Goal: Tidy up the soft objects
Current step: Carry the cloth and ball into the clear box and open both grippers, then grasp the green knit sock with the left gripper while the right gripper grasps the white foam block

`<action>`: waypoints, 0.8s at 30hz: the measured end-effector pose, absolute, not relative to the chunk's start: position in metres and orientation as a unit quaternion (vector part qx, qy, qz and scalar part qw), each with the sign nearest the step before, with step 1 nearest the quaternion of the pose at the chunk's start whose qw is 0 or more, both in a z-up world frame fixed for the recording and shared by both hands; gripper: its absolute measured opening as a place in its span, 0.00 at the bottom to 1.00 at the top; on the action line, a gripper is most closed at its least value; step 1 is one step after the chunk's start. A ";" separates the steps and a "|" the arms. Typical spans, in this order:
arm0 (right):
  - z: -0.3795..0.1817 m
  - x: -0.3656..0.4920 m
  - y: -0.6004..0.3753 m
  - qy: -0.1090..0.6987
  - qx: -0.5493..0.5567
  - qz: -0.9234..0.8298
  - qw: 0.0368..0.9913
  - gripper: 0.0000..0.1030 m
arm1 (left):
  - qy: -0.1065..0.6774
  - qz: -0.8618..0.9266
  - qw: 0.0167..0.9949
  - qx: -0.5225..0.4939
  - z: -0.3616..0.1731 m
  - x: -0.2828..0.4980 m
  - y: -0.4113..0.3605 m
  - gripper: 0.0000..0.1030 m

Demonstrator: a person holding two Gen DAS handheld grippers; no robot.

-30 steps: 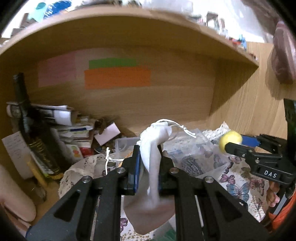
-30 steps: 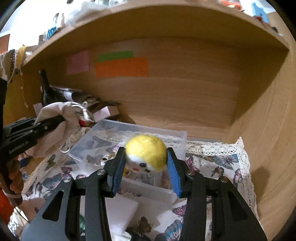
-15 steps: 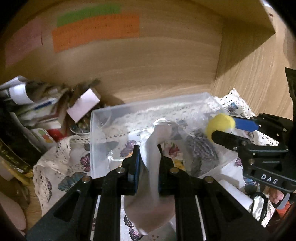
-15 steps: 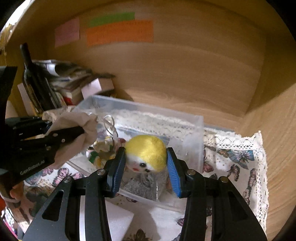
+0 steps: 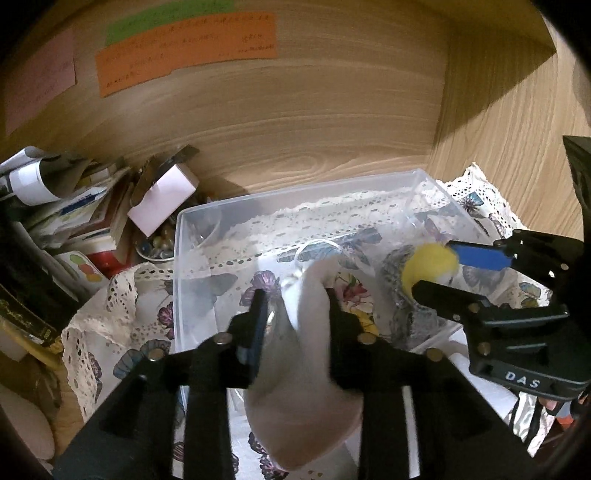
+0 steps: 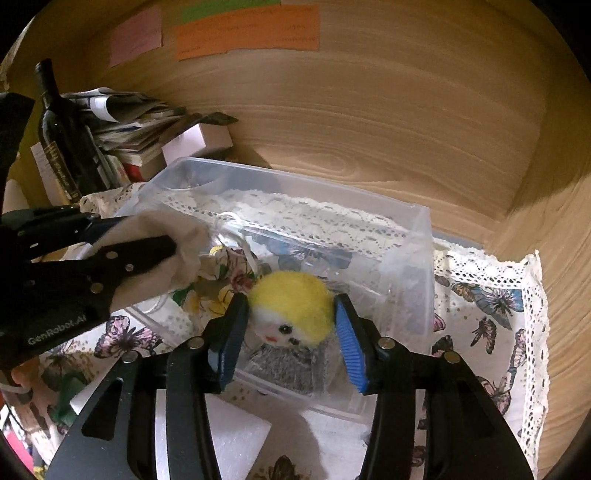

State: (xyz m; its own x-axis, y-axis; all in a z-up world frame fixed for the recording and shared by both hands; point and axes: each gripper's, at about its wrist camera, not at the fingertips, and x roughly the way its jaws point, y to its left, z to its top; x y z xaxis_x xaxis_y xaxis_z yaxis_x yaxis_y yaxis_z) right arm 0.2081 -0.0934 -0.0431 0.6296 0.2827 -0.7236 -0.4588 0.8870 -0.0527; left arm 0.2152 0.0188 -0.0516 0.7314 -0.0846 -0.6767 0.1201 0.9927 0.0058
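Note:
A clear plastic bin point(image 5: 184, 236) point(image 6: 413, 236) stands on a butterfly cloth inside a wooden shelf. My left gripper point(image 5: 295, 295) has its jaws spread; the white drawstring pouch point(image 5: 306, 354) still hangs between them over the bin, blurred. It also shows in the right wrist view point(image 6: 177, 240). My right gripper point(image 6: 290, 317) has widened around the yellow-haired doll head point(image 6: 291, 310), which sits over the bin with gaps on both sides. The doll also shows in the left wrist view point(image 5: 430, 266). A grey knitted piece point(image 6: 291, 365) and a floral pouch point(image 6: 221, 273) lie in the bin.
A dark wine bottle point(image 6: 62, 129), stacked papers and a small white box point(image 5: 162, 195) crowd the shelf's left side. Coloured paper notes point(image 6: 247, 33) are stuck on the back wall. White foam blocks point(image 6: 236, 439) lie in front of the bin.
Both grippers moved down and forward over the bin. Both sets of jaws have opened wider than half a second ago, loosening the pouch and the doll head.

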 end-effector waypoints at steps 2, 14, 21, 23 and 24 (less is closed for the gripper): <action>-0.039 0.205 -0.094 0.369 -0.116 0.206 0.899 0.57 | 0.359 -0.055 0.932 0.017 -0.049 0.213 0.021 0.43; -0.016 0.167 -0.113 0.321 -0.115 0.209 0.917 0.68 | 0.318 -0.051 0.946 0.021 -0.027 0.174 0.018 0.81; -0.017 0.134 -0.120 0.310 -0.118 0.221 0.917 0.68 | 0.307 -0.042 0.950 0.024 -0.024 0.143 0.024 0.90; -0.018 0.125 -0.120 0.309 -0.119 0.227 0.916 0.68 | 0.308 -0.040 0.950 0.019 -0.025 0.133 0.027 0.92; -0.019 0.120 -0.120 0.308 -0.120 0.229 0.916 0.68 | 0.309 -0.039 0.950 0.017 -0.027 0.128 0.029 0.93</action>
